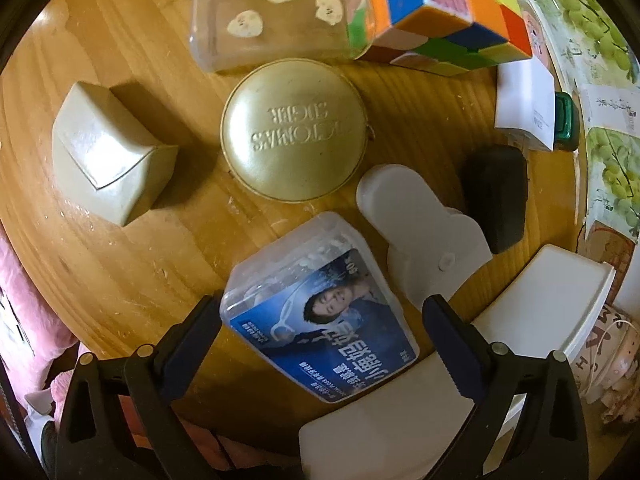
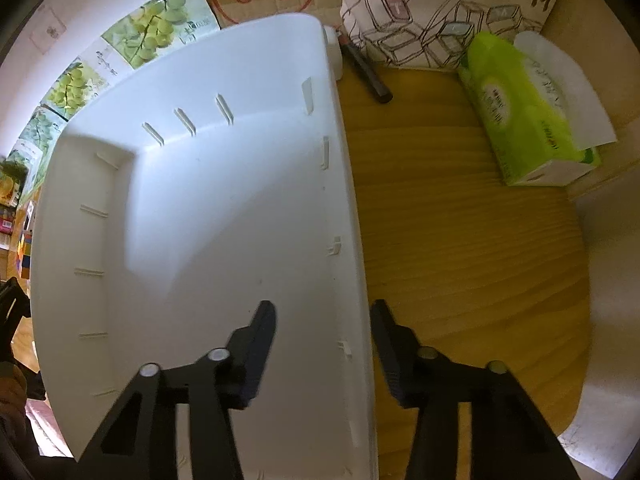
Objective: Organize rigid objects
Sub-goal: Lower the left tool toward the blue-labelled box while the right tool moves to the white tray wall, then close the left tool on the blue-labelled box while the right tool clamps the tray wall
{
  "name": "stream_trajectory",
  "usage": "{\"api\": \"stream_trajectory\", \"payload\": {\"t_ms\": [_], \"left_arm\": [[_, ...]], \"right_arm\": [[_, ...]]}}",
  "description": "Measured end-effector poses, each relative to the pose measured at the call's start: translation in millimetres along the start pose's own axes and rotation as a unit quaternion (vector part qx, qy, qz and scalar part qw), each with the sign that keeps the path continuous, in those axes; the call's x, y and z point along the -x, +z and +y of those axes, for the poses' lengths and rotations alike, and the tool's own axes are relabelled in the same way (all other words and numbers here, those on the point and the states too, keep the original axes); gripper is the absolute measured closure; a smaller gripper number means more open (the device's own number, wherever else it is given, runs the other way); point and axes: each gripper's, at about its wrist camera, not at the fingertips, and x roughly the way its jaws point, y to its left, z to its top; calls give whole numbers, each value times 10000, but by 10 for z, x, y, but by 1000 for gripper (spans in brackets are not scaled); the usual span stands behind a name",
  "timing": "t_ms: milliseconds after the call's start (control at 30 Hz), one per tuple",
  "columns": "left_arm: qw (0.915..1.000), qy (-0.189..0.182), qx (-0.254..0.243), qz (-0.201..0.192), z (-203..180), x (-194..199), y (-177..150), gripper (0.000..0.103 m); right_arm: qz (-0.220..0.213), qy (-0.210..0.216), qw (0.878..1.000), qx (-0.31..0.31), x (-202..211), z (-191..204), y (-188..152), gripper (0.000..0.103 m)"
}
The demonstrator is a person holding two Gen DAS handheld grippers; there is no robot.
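white bin (image 2: 224, 200) wall sits between right claw (image 2: 324, 332) tips, not pinched yet | left claw (image 1: 322, 320) open around clear floss box (image 1: 320, 312) on wood counter (image 1: 132, 264) | box's long side runs away from claw | bin just right of box

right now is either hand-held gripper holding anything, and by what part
Nothing clearly held. The left hand-held gripper brackets the floss box; the right hand-held gripper straddles the white bin's side wall, contact unclear.
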Motion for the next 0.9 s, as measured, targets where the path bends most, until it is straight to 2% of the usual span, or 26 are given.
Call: {"api": "stream_trajectory", "payload": {"t_ms": [33,233,333,600,833,900], "left_arm": [[10000,9,8,-5,0,-3,5,3],[9999,121,37,13,-110,-29,97,4],[10000,68,14,47,-131,-10,109,11],[9999,-77,-48,124,-251,53,218,26],[9996,-144,-102,209,-203,27,299,26],[9996,-142,-157,198,-186,44,304,26]], "right_arm": [[27,28,10000,-11,-17,-3,4,70],[-2,-136,9998,137,-65,17,16,86],[-82,-179,9997,175,-63,8,20,96],[-372,-278,9969,629,-42,162,-37,98],[-438,-204,9952,849,-40,332,-101,99],[-445,-200,9945,925,-100,493,-105,99]]}}
